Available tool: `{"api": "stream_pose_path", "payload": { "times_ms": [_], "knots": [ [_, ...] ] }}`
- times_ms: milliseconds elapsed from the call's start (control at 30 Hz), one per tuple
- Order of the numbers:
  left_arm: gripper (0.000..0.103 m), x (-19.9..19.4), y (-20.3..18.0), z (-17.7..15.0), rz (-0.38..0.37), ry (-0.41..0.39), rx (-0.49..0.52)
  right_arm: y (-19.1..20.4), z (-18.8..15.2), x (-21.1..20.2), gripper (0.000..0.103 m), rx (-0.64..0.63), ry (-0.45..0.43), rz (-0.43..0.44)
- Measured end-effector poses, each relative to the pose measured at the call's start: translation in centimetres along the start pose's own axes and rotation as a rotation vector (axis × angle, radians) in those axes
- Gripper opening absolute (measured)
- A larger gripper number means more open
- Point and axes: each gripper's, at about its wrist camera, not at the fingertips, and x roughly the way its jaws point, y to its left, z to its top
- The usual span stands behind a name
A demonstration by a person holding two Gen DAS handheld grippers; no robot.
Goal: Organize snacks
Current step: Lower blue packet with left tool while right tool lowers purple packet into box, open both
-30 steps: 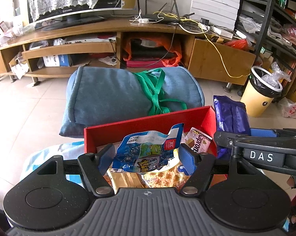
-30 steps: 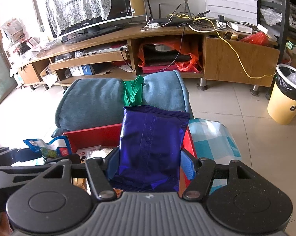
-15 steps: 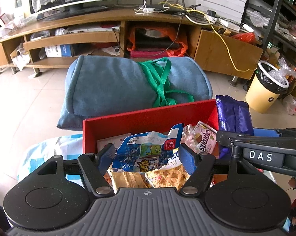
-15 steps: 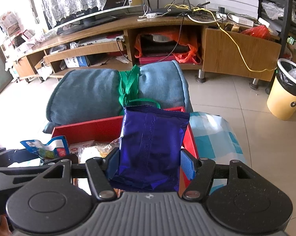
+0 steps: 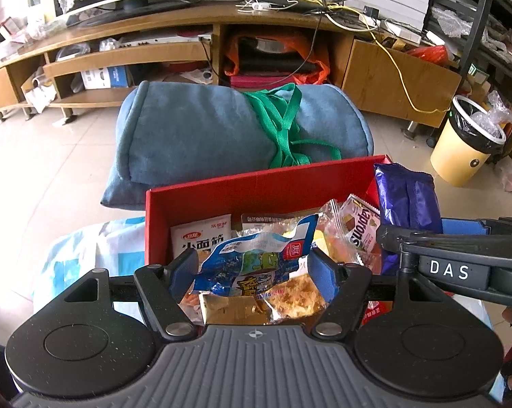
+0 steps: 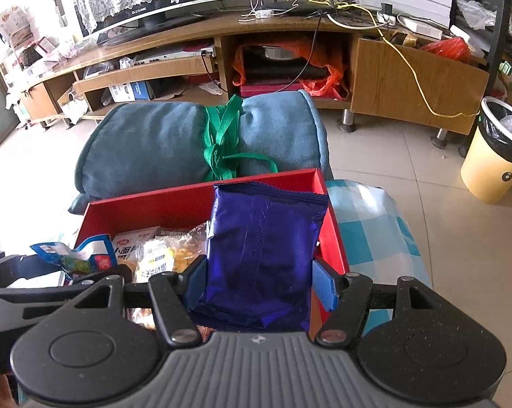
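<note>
Jaws on the left gripper are clamped on a blue snack bag, its long side running across between them, top edge pointing away. Right gripper jaws pinch a purple packet upright, long axis straight ahead. Both hang over the red box, other snacks just below.

A blue packet and a purple packet hang above the red box. The box holds more snacks.
</note>
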Motion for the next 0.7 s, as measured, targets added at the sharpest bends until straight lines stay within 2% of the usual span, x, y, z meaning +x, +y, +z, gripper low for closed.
{"api": "stream_pose_path", "payload": {
  "times_ms": [333, 400, 433, 467, 500, 567, 633, 700],
  "knots": [
    [0.075, -0.6, 0.6, -0.7, -0.039, 0.055, -0.037, 0.6, -0.6, -0.7, 0.063, -0.037, 0.022, 0.003],
    [0.062, -0.6, 0.5, -0.8, -0.066, 0.074, -0.03, 0.8, -0.7, -0.7, 0.063, -0.044, 0.032, 0.012],
    [0.045, -0.5, 0.4, -0.9, -0.088, 0.089, -0.037, 0.9, -0.8, -0.5, 0.063, -0.044, 0.041, 0.016],
    [0.039, -0.4, 0.2, -0.9, -0.108, 0.105, -0.045, 1.1, -0.8, -0.3, 0.063, -0.053, 0.042, 0.009],
    [0.042, -0.1, -0.1, -0.9, -0.084, 0.102, -0.03, 1.2, -0.8, -0.1, 0.063, -0.059, 0.038, -0.007],
    [0.057, 0.7, 0.0, -0.9, -0.026, 0.1, -0.016, 0.8, -0.7, 0.6, 0.063, -0.042, 0.057, 0.003],
    [0.057, 1.7, 0.5, -1.1, -0.041, 0.135, -0.042, 0.5, -0.6, 1.2, 0.063, -0.019, 0.06, 0.023],
    [0.057, 2.4, 0.4, -1.2, -0.03, 0.146, -0.04, 0.8, -0.6, 1.7, 0.063, -0.041, 0.053, -0.001]
  ]
}}
